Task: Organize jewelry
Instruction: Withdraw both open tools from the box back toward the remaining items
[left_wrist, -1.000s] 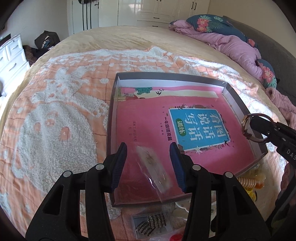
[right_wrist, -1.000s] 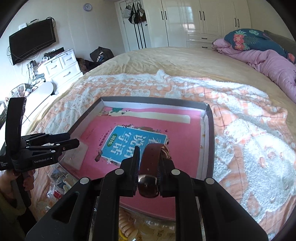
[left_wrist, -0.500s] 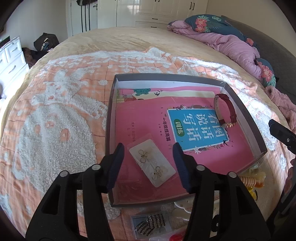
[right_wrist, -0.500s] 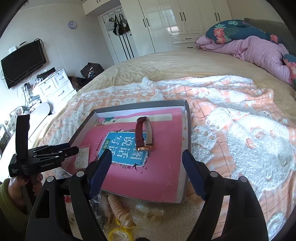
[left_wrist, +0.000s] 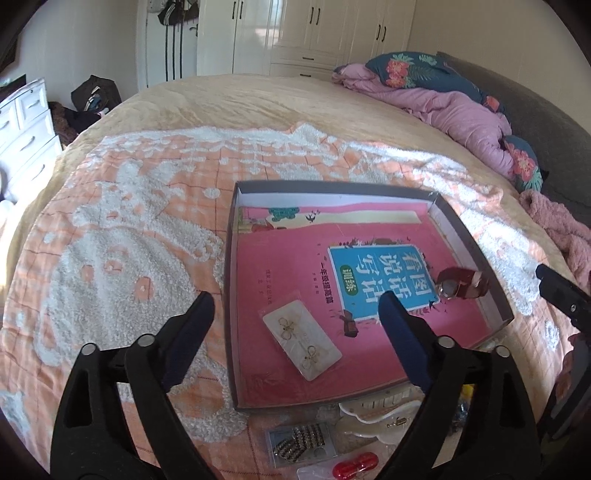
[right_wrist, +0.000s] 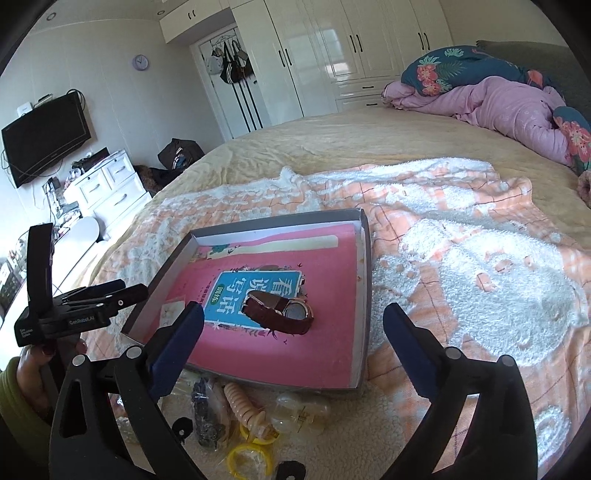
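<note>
With both our left claw (left_wrist: 295, 314) and right claw (right_wrist: 293, 332) spread and empty, the watch (right_wrist: 279, 313) lay near the tray's (right_wrist: 364, 258) right edge, light, best pinched by its soft strap.

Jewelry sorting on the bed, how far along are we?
Done: the watch and the earring card lie in the tray. In hand: nothing; left gripper and right gripper have open jaws. Left: the hair clip, beaded piece, and yellow rings outside the tray.
</note>
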